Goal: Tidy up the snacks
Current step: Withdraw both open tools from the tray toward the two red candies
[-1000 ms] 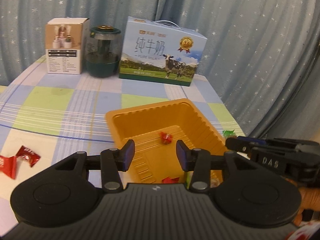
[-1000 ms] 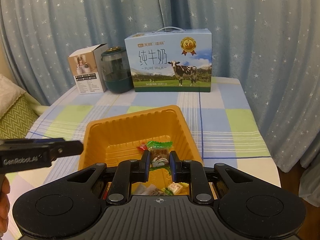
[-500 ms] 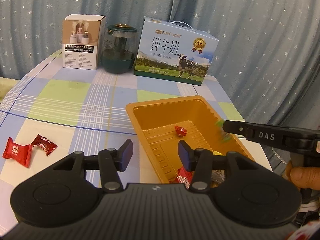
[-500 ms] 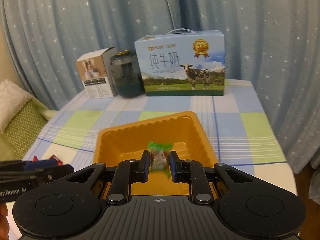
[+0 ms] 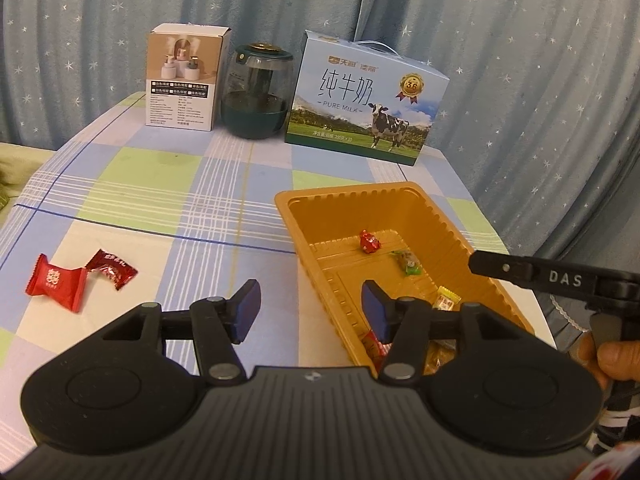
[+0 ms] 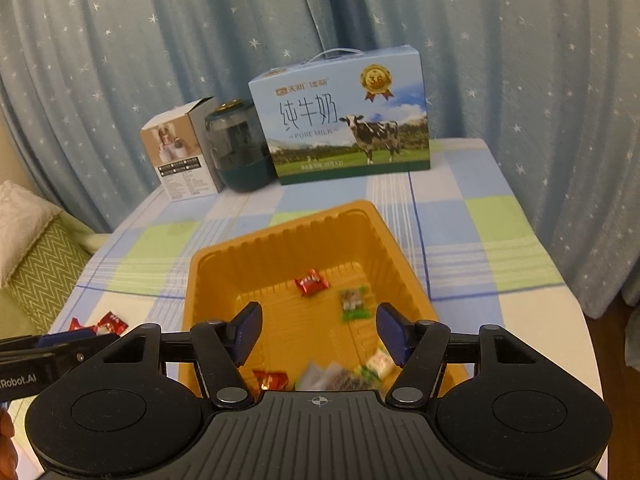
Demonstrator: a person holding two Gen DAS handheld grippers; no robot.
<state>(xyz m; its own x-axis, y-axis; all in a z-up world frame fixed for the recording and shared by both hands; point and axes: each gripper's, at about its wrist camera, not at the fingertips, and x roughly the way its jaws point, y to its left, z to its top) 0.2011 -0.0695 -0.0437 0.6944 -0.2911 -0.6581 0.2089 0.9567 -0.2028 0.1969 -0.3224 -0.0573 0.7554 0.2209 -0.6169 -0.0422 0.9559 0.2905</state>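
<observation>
My right gripper (image 6: 318,332) has just opened, empty above the tray (image 6: 280,240); my left gripper (image 5: 310,312), opening too, holds nothing beside it

One orange tray (image 5: 404,200); two red sweets (image 5: 80,278) outside; two boxes (image 5: 366,96); one jar (image 5: 258,90); perhaps seven wrapped snacks (image 6: 352,300) inside.
</observation>
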